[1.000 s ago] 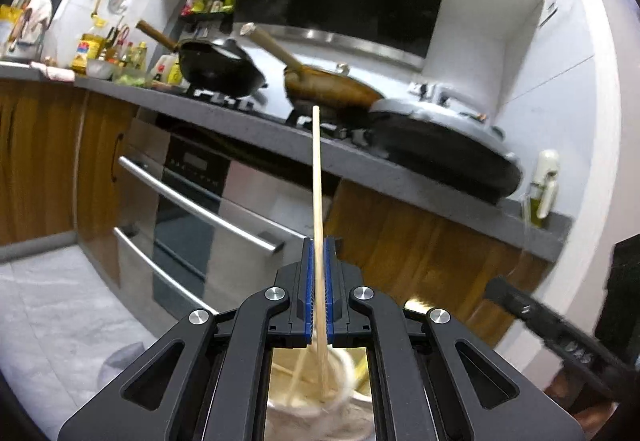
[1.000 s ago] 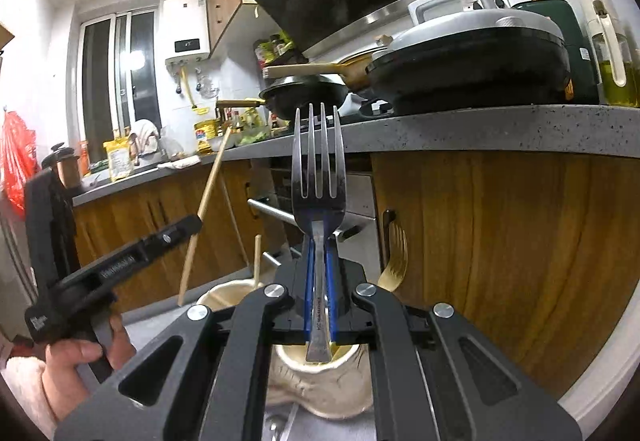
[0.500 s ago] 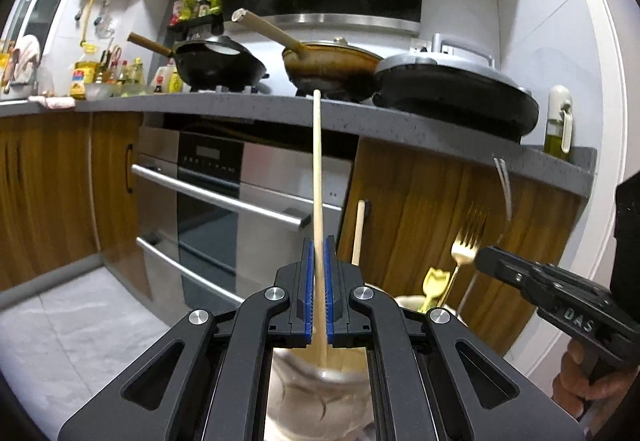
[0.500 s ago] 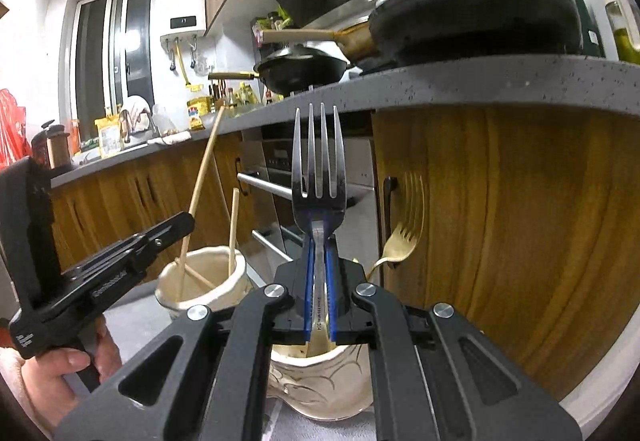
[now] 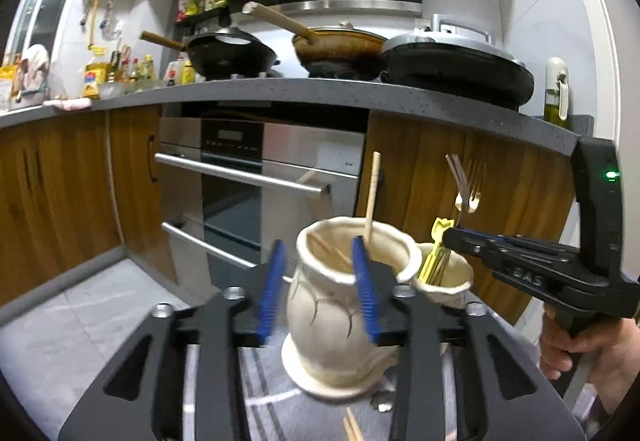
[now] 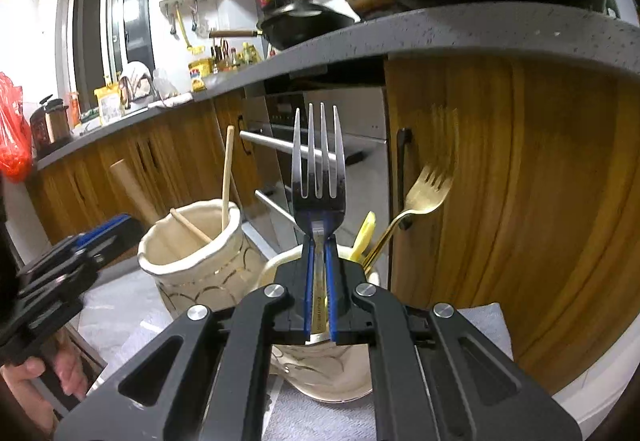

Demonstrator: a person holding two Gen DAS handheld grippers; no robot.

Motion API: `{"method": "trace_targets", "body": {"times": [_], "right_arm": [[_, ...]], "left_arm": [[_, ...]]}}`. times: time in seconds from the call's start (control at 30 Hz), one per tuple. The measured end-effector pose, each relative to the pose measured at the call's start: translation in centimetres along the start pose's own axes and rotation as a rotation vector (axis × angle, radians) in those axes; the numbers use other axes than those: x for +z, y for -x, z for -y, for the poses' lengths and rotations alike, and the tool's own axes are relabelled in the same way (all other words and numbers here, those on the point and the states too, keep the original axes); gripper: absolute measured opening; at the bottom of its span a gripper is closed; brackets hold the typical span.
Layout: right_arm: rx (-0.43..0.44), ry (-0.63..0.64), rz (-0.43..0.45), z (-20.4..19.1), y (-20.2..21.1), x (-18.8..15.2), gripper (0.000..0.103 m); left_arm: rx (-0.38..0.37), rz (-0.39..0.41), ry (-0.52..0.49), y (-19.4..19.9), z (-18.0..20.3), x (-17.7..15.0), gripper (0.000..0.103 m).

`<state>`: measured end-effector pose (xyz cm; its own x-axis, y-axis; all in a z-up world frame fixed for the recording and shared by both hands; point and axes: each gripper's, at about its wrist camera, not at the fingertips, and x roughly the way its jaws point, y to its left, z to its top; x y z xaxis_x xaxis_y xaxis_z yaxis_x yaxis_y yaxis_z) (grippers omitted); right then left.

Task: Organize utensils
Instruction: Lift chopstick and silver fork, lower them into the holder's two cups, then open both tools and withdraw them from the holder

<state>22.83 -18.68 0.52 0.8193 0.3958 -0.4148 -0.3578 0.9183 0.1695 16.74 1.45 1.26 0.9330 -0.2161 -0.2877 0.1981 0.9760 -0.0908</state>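
The left gripper (image 5: 318,287) is standing with its blue-padded fingers (image 5: 271,287) spread wide and holding nothing, straddling the rim of a cream ceramic jar (image 5: 340,305). A wooden chopstick (image 5: 372,197) is leaning upright inside that jar, just past the right finger, with another stick lying low against the inner wall. Two more chopstick ends (image 5: 352,429) are lying on the grey surface below the jar.

The right gripper (image 6: 320,281) is pinching its fingers (image 6: 309,281) tight on the handle of a silver fork (image 6: 318,169), tines pointing up, directly above a smaller cream holder (image 6: 332,365). That holder is sitting just beside the jar (touching or nearly so; I cannot tell which) and is already carrying a gold fork (image 6: 416,205) and a yellow utensil (image 6: 365,235).

Both vessels are resting on a pale cloth (image 6: 486,325) in front of wooden cabinet doors (image 6: 540,201) and a steel oven (image 5: 256,177). Above, the grey counter (image 5: 320,91) is bearing a black wok (image 5: 230,55), a brown pan (image 5: 340,49) and a lidded griddle (image 5: 456,67).
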Motion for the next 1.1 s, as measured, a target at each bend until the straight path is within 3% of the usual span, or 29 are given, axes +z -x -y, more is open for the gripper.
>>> {"method": "trace_targets", "body": {"times": [0.17, 0.27, 0.43, 0.63, 0.77, 1.0, 1.1], "right_arm": [[-0.008, 0.018, -0.022, -0.7, -1.0, -0.3, 0.005], [-0.015, 0.026, -0.01, -1.0, -1.1, -0.4, 0.006], [-0.042, 0.022, -0.014, -1.3, -1.6, -0.3, 0.006], [-0.086, 0.023, -0.023, -1.3, -2.3, -0.1, 0.007], [-0.089, 0.002, -0.028, -1.1, -2.8, -0.1, 0.021], [-0.094, 0.003, -0.013, -1.4, -1.3, -0.2, 0.022], [-0.093, -0.011, 0.017, -1.3, 1.0, -0.8, 0.037]], "left_arm": [[0.035, -0.023, 0.071, 1.2, -1.3, -1.3, 0.042], [0.05, 0.0, 0.12, 2.0, -2.1, -2.2, 0.049], [0.03, -0.001, 0.173, 2.6, -3.0, -2.8, 0.049], [0.001, 0.0, 0.154, 3.3, -2.8, -3.4, 0.05], [-0.009, -0.006, 0.153, 3.2, -2.6, -3.5, 0.05], [-0.012, -0.015, 0.151, 3.3, -2.6, -3.7, 0.05], [0.001, -0.033, 0.149, 3.1, -2.6, -3.8, 0.053]]}}
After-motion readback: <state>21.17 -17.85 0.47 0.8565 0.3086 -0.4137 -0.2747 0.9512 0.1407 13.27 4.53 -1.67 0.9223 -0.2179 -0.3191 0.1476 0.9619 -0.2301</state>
